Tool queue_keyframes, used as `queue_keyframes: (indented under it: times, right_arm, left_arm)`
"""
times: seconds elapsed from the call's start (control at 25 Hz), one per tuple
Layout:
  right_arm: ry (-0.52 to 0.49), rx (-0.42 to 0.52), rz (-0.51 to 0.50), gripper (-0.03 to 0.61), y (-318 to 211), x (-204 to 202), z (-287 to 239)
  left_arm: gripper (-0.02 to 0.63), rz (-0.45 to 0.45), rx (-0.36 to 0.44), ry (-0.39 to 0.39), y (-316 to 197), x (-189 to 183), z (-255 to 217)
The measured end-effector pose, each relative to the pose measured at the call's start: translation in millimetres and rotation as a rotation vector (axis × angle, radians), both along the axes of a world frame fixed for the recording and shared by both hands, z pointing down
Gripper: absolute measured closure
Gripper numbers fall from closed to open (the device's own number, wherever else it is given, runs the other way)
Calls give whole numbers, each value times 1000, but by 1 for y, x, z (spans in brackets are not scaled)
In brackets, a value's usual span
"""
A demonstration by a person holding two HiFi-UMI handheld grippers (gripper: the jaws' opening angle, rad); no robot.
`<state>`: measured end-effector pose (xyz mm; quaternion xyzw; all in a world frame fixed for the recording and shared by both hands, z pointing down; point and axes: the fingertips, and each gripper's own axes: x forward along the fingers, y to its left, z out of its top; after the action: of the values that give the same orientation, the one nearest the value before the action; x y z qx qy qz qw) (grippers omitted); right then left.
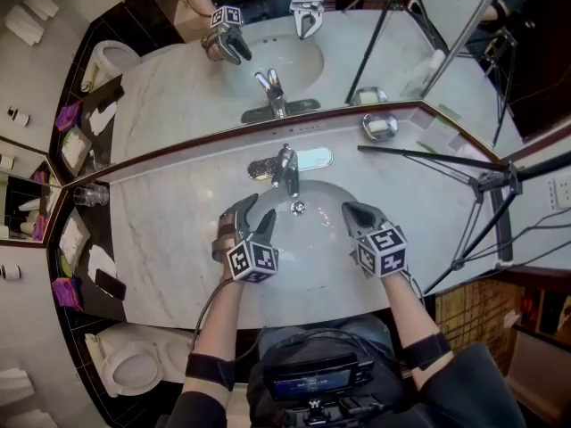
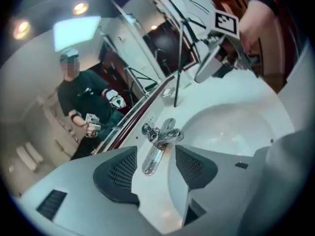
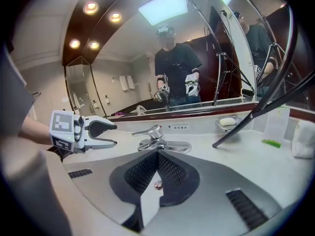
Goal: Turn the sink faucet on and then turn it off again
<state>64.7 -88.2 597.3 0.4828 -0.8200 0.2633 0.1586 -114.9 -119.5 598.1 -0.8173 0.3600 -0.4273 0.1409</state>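
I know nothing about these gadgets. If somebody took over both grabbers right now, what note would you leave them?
Left gripper: open, empty, over the white oval basin, near the chrome single-lever faucet, not touching it.
Right gripper: shut, empty, over the basin's right side.
Done: cannot tell; no water is seen running.
Left: unless already cycled, probably work the lever on, then off.
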Motion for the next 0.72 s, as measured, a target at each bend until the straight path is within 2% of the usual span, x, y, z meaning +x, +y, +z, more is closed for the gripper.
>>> queue_keyframes:
  times: [0.12, 0.24, 0.56, 0.72]
  right_arm:
    - [-26, -19, 16, 560, 8, -1, 14]
    - [-41, -45, 22, 560, 19, -4, 32]
    - [-51, -84, 57, 560, 33, 3, 61]
    - [-49, -91, 73, 560, 38, 8, 64]
  left_arm:
    - [368, 93, 90, -168, -18, 9, 10]
    - [368, 139, 136, -249, -35, 17, 17]
    - [370, 203, 141, -310, -64, 37, 44]
    - [414, 204, 156, -314, -75, 42, 43]
